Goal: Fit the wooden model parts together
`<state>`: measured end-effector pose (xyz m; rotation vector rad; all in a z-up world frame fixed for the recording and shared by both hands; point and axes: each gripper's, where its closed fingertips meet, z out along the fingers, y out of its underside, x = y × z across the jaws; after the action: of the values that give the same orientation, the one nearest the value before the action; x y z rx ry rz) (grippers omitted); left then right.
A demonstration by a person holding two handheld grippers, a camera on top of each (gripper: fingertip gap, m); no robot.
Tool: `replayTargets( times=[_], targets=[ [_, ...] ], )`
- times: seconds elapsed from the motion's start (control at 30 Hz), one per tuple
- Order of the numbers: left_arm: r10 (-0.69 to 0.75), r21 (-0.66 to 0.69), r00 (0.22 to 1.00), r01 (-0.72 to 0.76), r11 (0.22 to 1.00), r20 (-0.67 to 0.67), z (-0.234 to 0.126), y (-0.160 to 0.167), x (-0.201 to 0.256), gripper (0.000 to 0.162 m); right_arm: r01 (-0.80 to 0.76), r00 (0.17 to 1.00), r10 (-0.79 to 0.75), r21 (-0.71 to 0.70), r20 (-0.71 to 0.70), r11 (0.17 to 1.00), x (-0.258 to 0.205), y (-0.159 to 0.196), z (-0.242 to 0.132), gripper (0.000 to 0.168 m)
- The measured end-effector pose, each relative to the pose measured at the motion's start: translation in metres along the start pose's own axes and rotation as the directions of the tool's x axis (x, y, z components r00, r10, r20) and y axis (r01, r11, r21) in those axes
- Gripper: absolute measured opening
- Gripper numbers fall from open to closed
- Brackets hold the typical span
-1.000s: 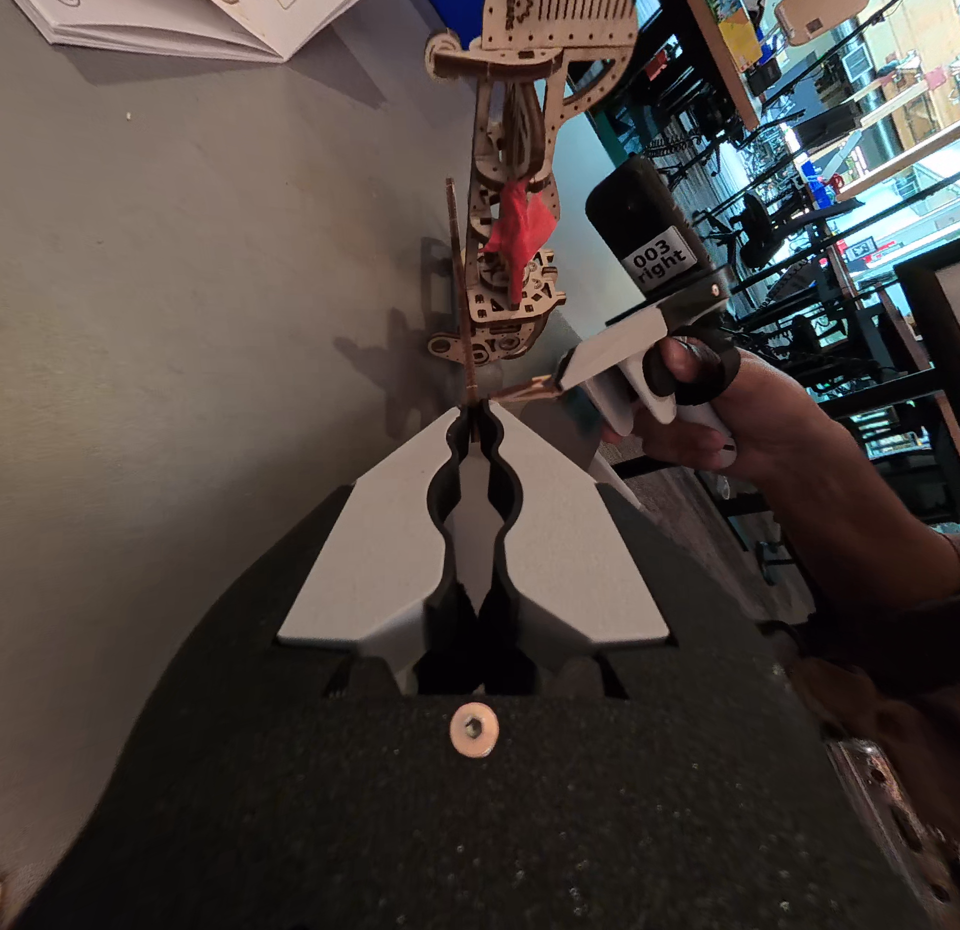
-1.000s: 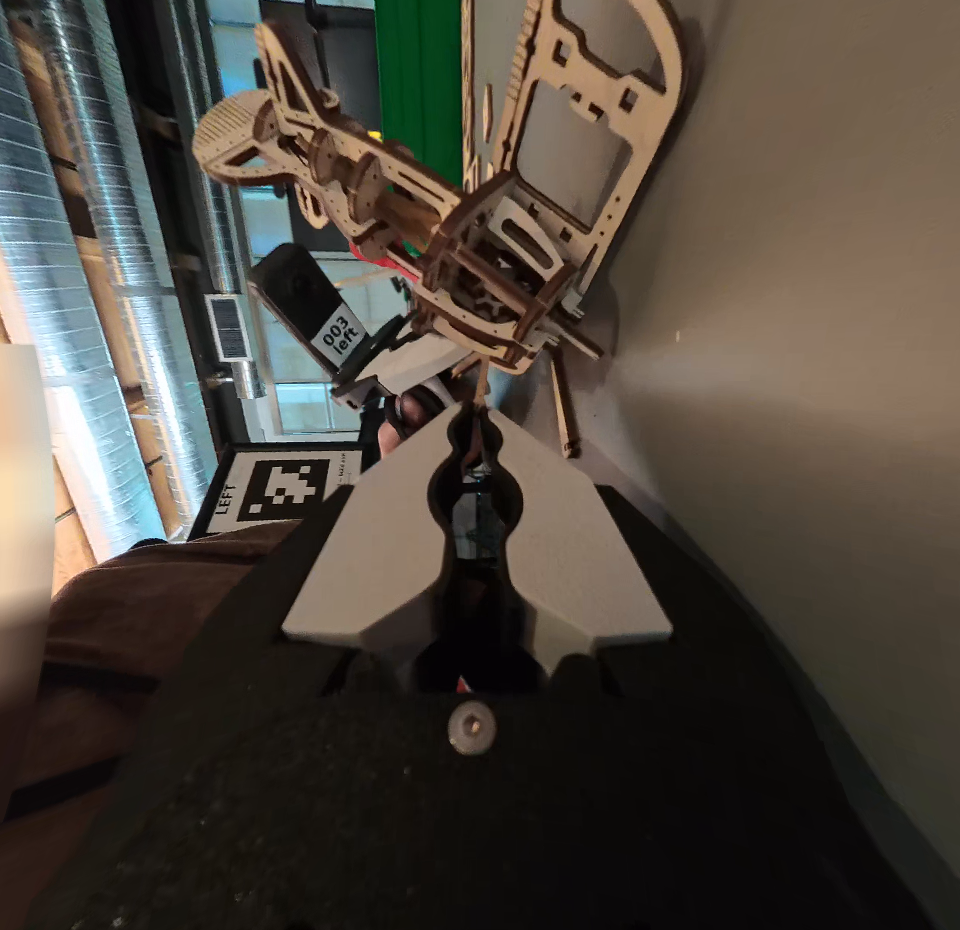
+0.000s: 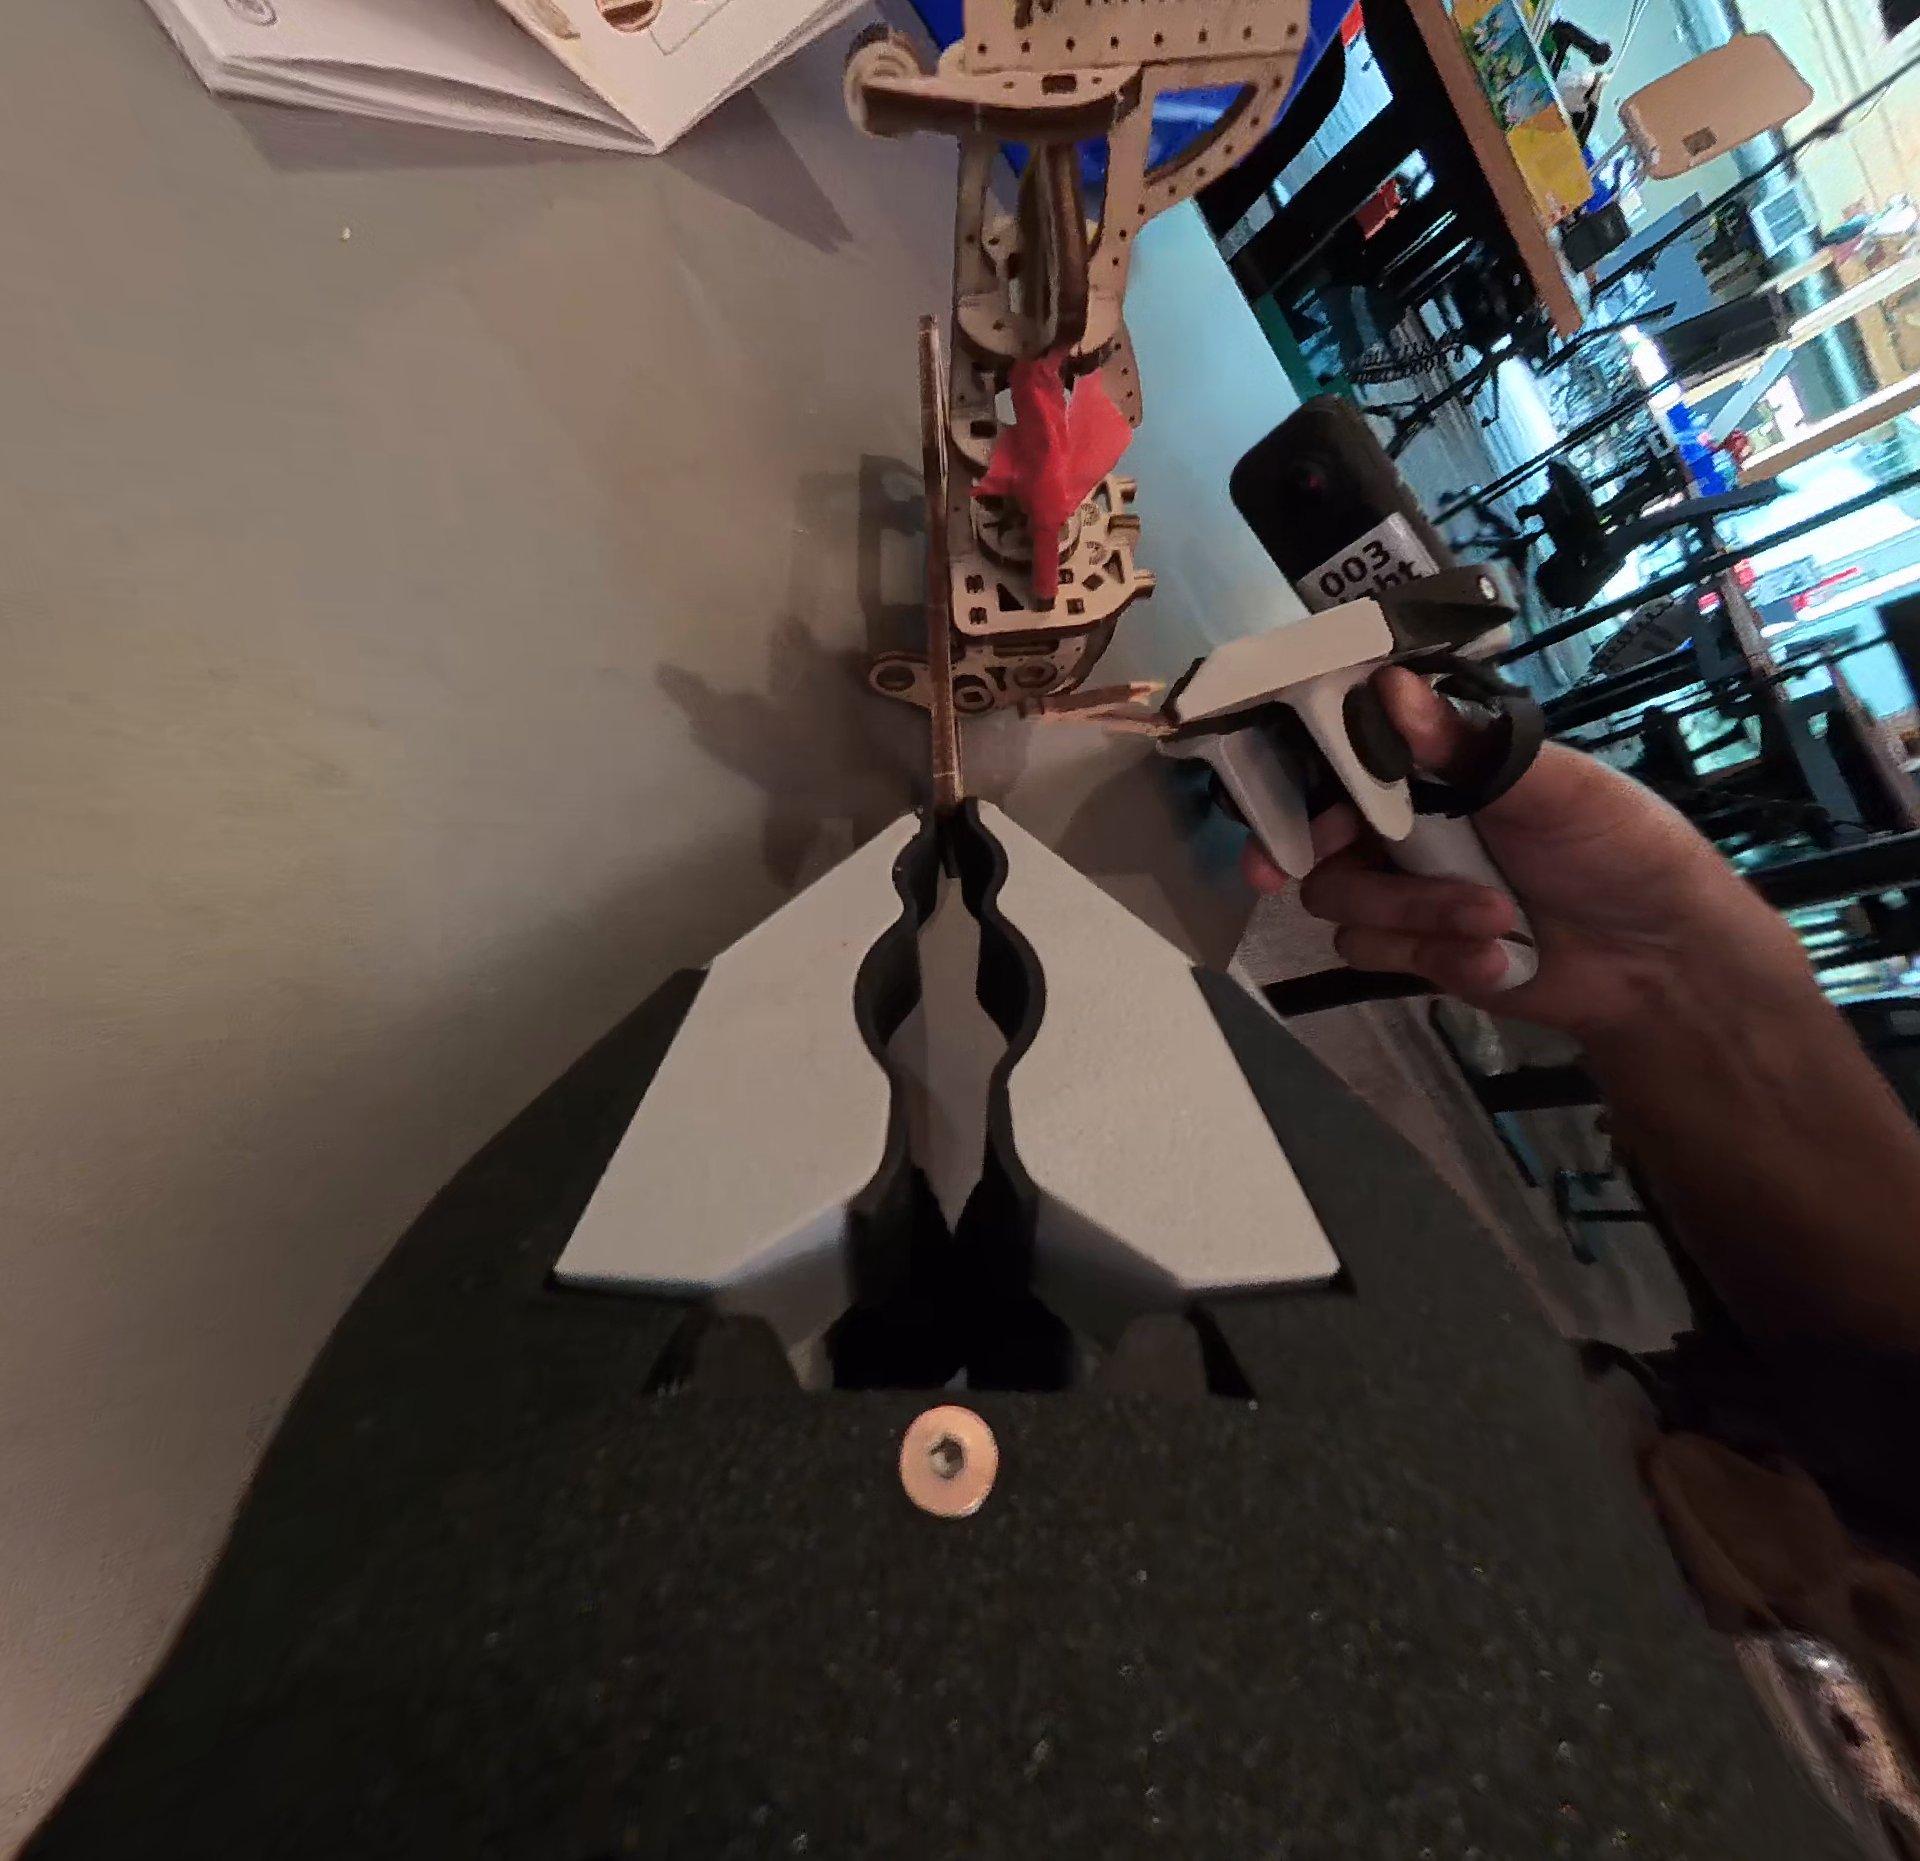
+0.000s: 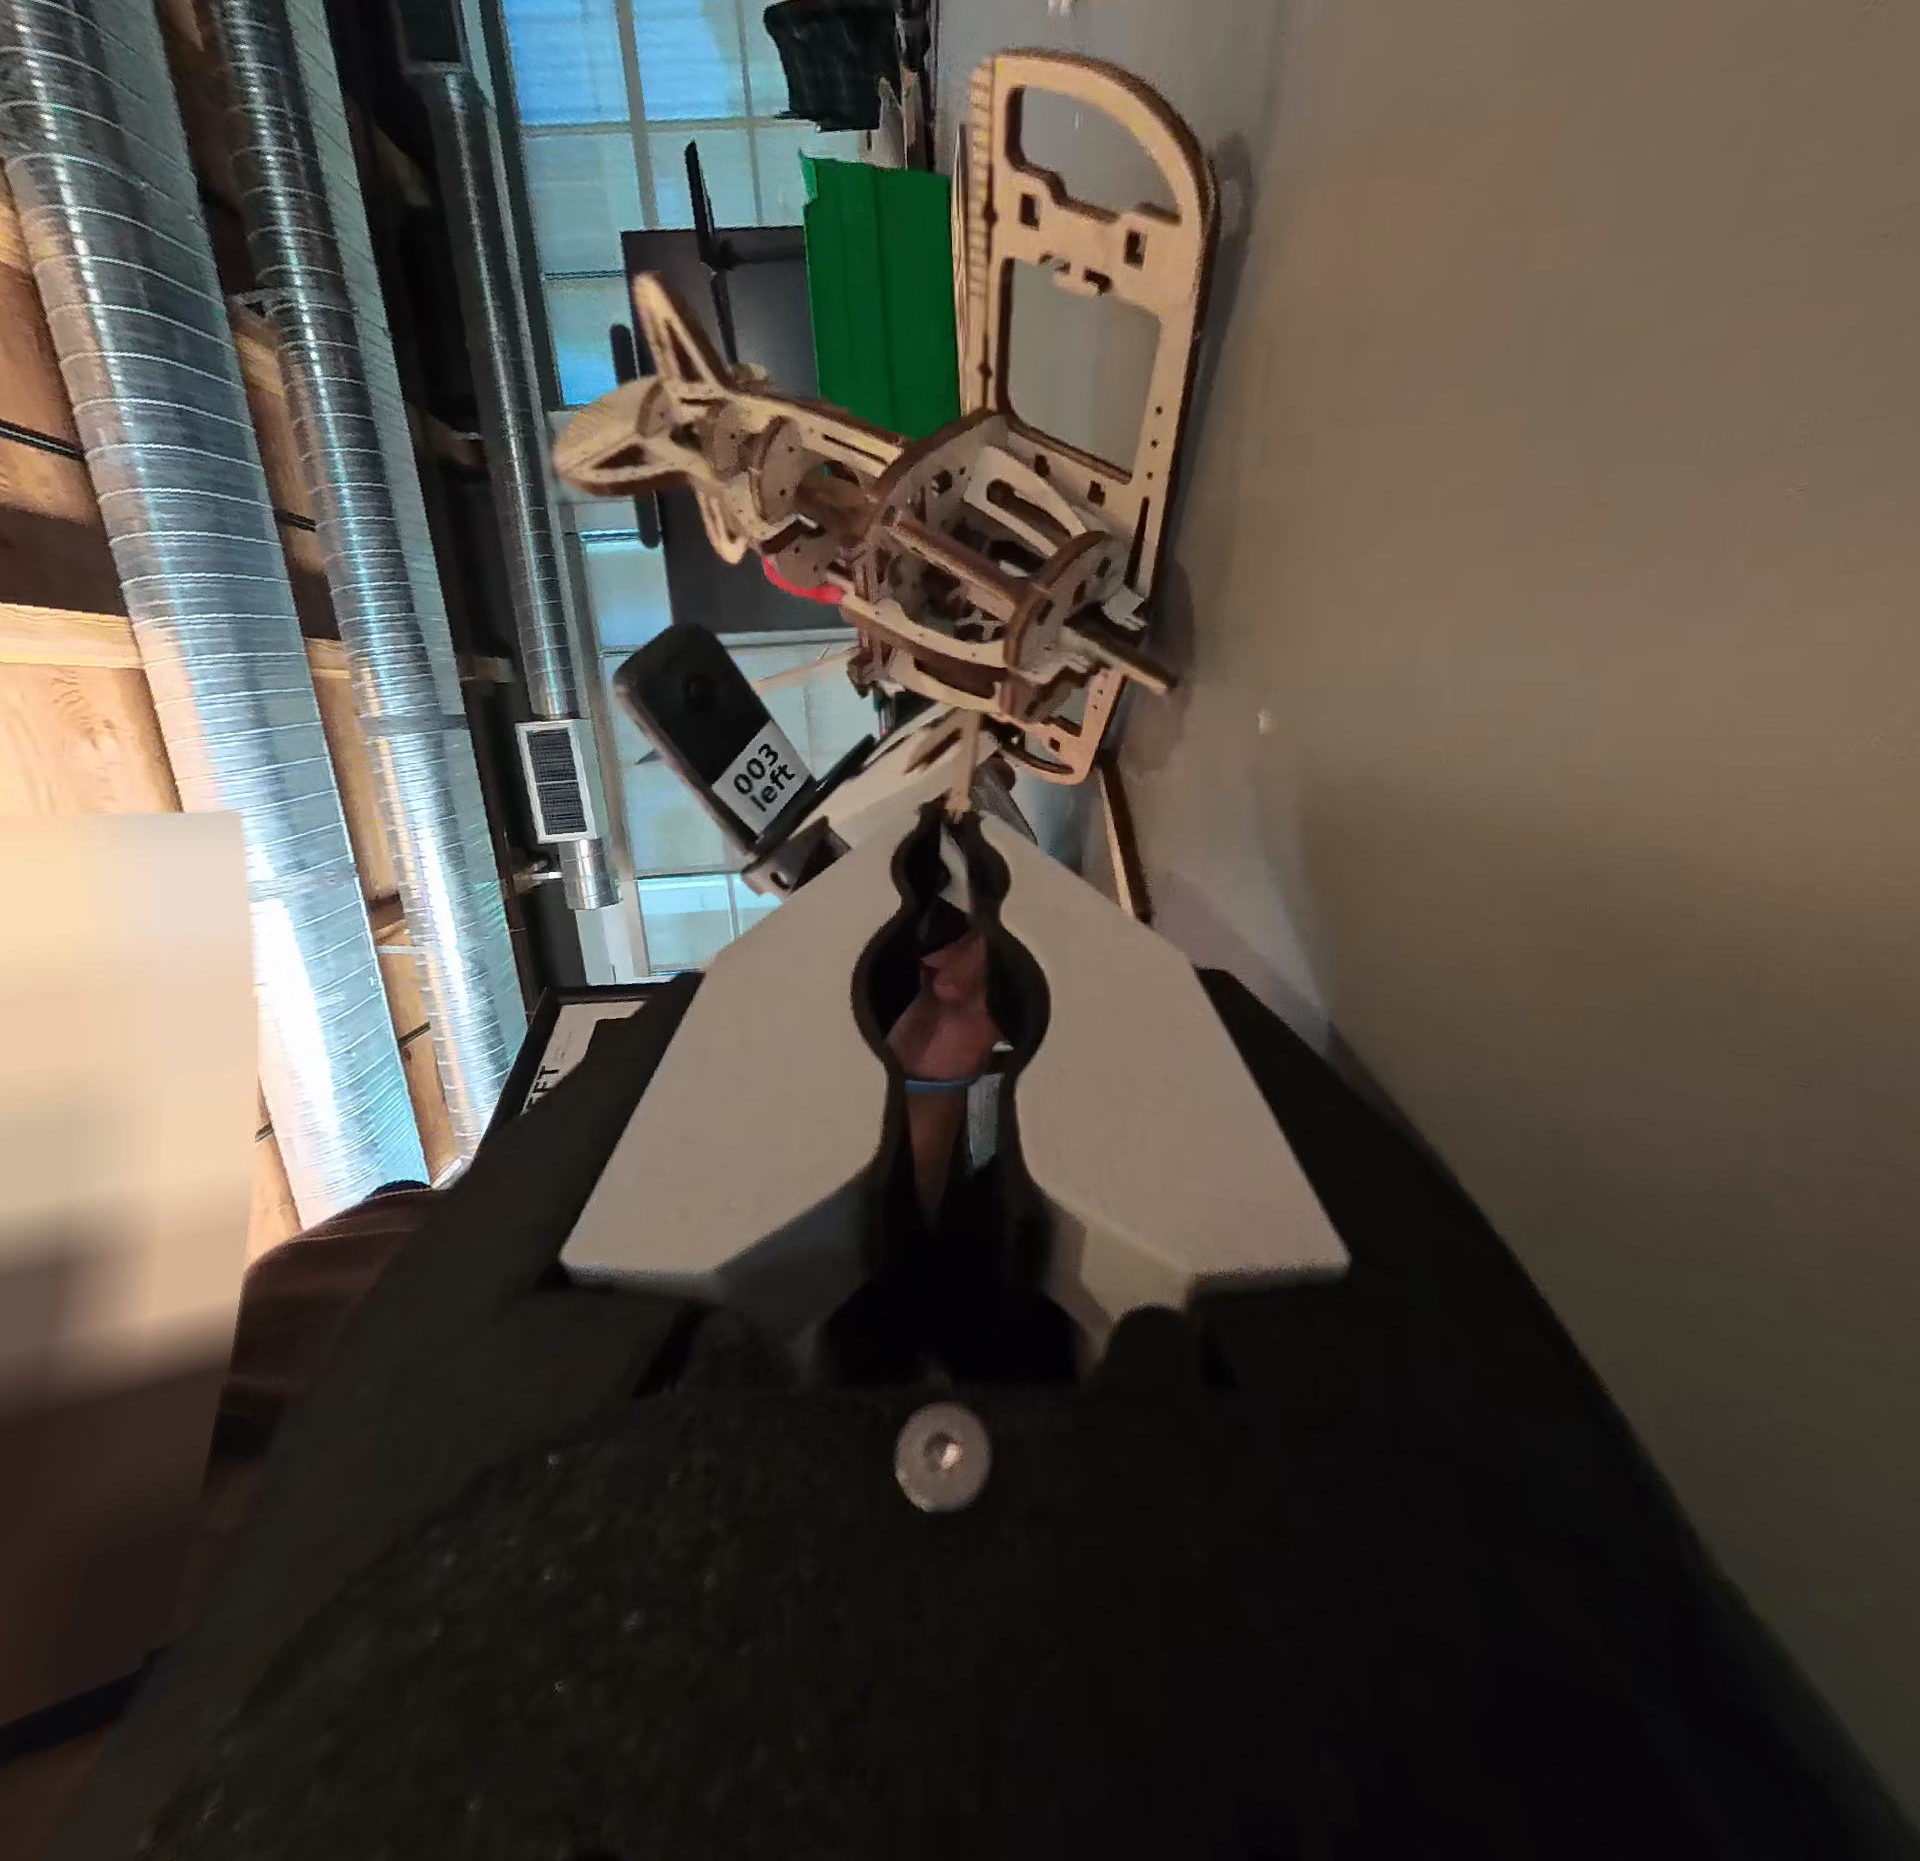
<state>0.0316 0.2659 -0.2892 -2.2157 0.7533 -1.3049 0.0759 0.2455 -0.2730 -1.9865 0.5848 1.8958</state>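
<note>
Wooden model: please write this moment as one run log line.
left gripper: shut on flat wooden piece | right gripper: shut on thin wooden stick | wooden model: upright on table, parts not yet joined

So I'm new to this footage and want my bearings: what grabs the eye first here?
The pale wooden model dominates, standing on the grey table with a red scrap caught inside it. The left gripper pinches a thin wooden panel edge-on beside it, while the right gripper brings a small wooden piece toward its base.
</note>
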Motion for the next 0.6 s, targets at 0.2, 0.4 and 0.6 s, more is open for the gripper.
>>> replayTargets(
  times=[0.2, 0.4, 0.6],
  targets=[
    [-0.170, -0.018, 0.984, 0.169, 0.985, -0.050, -0.004, 0.000, -0.006, 0.002, 0.180, 0.979, -0.178, 0.011, -0.104, 0.984, -0.010, -0.009, -0.027, 0.022],
    [-0.133, 0.010, 0.990, 0.134, 0.991, -0.047, -0.016, -0.013, -0.005, 0.025, 0.712, 0.645, -0.674, -0.037, -0.360, 0.701, -0.024, -0.037, -0.071, 0.031],
    [-0.061, -0.069, 0.998, 0.061, 0.996, 0.003, -0.026, 0.000, -0.008, 0.025, 0.912, 0.121, -0.902, -0.312, -0.414, 0.265, 0.003, -0.044, -0.057, 0.044]
  ],
)
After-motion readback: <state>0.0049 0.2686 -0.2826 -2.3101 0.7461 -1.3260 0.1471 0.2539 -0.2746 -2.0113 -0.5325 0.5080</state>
